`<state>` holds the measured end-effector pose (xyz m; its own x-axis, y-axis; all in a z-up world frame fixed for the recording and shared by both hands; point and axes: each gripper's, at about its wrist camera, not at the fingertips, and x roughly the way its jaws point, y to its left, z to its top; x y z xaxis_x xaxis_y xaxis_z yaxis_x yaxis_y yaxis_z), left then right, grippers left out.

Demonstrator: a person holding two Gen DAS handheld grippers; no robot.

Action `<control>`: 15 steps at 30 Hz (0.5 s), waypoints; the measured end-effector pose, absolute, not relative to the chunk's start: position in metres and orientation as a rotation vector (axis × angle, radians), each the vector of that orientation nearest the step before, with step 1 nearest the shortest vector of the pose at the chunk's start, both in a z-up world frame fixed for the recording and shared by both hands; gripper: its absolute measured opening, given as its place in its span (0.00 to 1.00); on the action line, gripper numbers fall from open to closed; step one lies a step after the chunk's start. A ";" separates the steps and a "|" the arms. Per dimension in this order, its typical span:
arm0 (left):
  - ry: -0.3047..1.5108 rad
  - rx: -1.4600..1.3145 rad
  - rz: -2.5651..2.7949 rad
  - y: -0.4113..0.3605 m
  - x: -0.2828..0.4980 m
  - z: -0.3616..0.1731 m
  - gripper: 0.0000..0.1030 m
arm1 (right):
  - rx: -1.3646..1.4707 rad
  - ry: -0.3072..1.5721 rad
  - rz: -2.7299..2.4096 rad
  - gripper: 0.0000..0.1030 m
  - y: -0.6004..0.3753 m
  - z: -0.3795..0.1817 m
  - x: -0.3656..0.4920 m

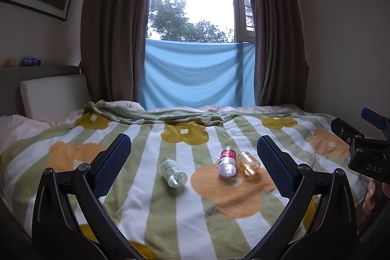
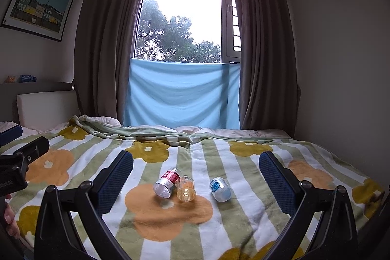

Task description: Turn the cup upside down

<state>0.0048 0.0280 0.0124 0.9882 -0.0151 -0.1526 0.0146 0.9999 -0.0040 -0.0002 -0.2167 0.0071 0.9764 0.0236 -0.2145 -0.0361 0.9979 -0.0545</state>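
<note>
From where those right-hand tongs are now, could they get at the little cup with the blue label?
Probably yes. The right tongs are open, and the blue-labelled cup lies on its side on the blanket just ahead of them, apart from the red-labelled cup and orange cup; nothing lies between.

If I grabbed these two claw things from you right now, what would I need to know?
Left gripper: open, empty, held above the blanket.
Right gripper: open, empty, held above the blanket.
Things: four small cups lie tipped on the flowered blanket. The red-labelled cup and orange cup lie side by side on an orange flower; the blue-labelled cup lies to their right; the green-labelled cup shows only in the left view, left of the pair.
Done: nothing gripped, no cup standing upside down.
Left: pick a cup and set it mouth down.
</note>
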 end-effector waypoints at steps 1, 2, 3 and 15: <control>0.154 0.000 -0.015 0.028 0.004 0.012 1.00 | -0.058 0.216 0.031 1.00 -0.216 0.007 0.000; 0.155 0.003 -0.014 0.027 0.004 0.012 1.00 | -0.058 0.217 0.032 1.00 -0.215 0.008 0.000; 0.155 0.005 -0.014 0.027 0.004 0.012 1.00 | -0.058 0.219 0.034 1.00 -0.214 0.008 0.000; 0.168 0.009 -0.018 0.028 0.007 0.011 1.00 | -0.059 0.228 0.039 1.00 -0.209 0.010 0.001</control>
<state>0.0070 0.0276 0.0108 0.9857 -0.0170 -0.1675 0.0185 0.9998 0.0079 0.0007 -0.2089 0.0101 0.9733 0.0315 -0.2273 -0.0448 0.9975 -0.0537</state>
